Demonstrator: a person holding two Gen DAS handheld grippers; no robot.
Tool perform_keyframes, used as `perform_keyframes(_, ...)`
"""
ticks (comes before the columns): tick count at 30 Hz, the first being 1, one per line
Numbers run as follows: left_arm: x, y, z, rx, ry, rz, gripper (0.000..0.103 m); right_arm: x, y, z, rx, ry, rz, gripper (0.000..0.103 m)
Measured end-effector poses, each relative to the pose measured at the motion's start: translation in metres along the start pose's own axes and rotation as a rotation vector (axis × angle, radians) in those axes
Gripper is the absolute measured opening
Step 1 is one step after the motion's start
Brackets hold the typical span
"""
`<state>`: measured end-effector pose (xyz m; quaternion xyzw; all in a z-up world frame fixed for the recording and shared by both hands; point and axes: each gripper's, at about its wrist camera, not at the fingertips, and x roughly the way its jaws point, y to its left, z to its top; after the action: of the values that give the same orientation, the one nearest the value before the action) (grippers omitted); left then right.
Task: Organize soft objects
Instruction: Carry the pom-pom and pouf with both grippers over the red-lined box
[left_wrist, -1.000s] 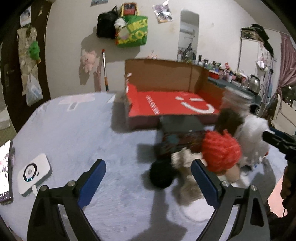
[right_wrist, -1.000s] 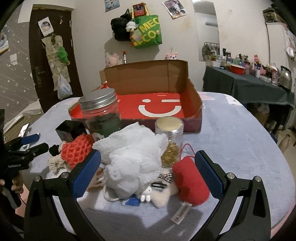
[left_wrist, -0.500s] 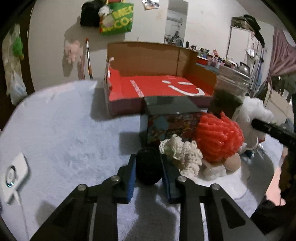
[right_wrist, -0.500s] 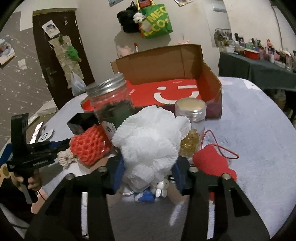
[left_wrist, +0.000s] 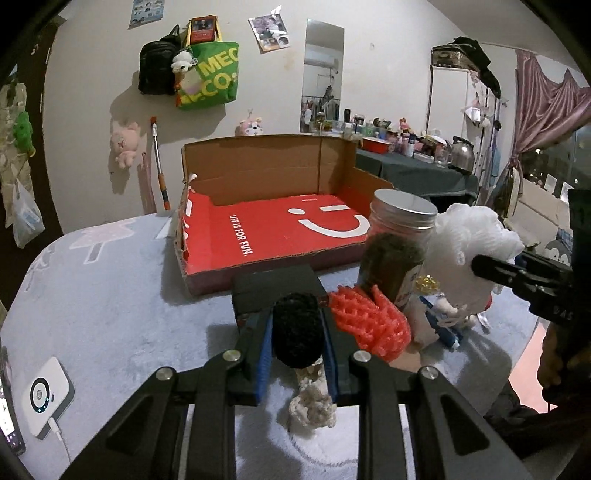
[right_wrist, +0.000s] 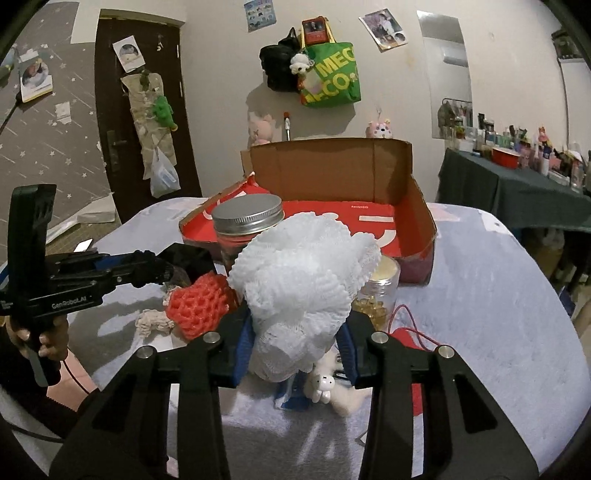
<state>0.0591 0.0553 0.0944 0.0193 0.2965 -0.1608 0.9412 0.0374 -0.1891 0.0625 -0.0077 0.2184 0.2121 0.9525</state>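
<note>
So far nothing soft has reached the cardboard box; its red floor is bare in both views. Both tools are clenched on a first pick. The left gripper squeezes a black fuzzy ball between its blue pads, held just above the table in front of a small dark box. The right gripper is closed around a white mesh puff, which bulges above the jaws.

Left on the grey table, judging from the pile: an orange-red net sponge, a cream knitted piece below the black ball, a red pouch with a cord, and a small white bunny charm on something furry. Two hard things stand among them, a jar with a metal lid and a smaller jar with a gold lid, and presumably stay out. So the sorting looks barely begun, with the carry to the box next for both hands.

Writing: the box floor reads "LIFE IS FOR FUN." beside a winking smile, with a tiny word at the far edge that may be "MINISO", though it is too small to be sure. The left tool's body shows "GenRobot.AI". A green bag on the wall shows "MEC" and "CO.".
</note>
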Motion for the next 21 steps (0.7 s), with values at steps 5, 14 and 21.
perform_keyframes(5,0.000,0.001,0.006,-0.009,-0.006,-0.001,0.025,-0.008,-0.005,0.004,0.018,-0.025,0.008,0.037)
perform_keyframes(14,0.000,0.004,0.031,0.015,-0.029,-0.011,0.025,-0.021,-0.021,0.028,0.019,-0.081,-0.005,0.037)
perform_keyframes(21,0.010,0.009,0.062,0.045,-0.018,-0.040,0.025,-0.008,-0.037,0.062,-0.006,-0.056,0.022,0.037)
